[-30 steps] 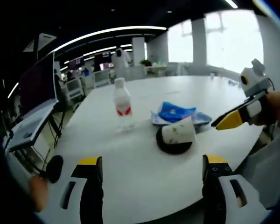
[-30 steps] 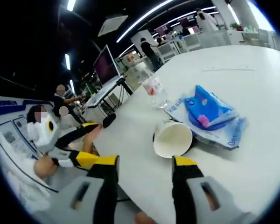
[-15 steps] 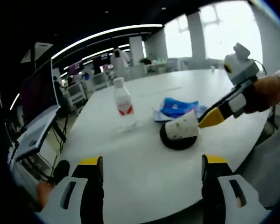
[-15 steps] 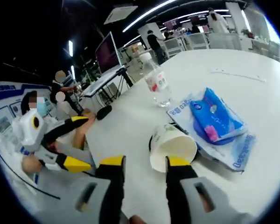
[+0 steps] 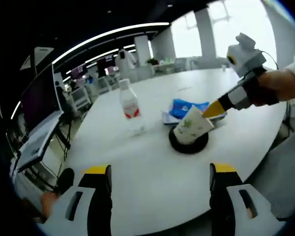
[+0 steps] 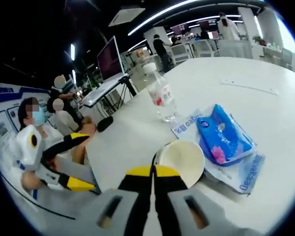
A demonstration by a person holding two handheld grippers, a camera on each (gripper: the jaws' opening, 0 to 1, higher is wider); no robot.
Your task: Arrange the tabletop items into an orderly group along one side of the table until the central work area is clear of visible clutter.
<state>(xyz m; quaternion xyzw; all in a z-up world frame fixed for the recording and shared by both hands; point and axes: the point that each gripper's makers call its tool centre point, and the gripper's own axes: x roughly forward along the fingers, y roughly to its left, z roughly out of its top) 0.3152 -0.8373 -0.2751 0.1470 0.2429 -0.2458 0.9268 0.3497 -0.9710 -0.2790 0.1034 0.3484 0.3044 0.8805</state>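
Note:
A white paper cup with green print leans tilted on a black round disc in the middle of the white table. My right gripper is shut on the cup's rim; in the left gripper view it reaches in from the right. A clear water bottle with a red label stands upright to the left. A blue packet lies on a clear wrapper behind the cup. My left gripper hovers open over the near table edge, and also appears at the left.
A dark monitor on a stand is off the table's left side. A small black object sits by the table's edge. Seated people are beyond that edge. A thin paper strip lies on the far tabletop.
My right gripper has closed in and shut on the cup's rim. The cup has tipped up from lying on its side on the disc. My left gripper stays open.

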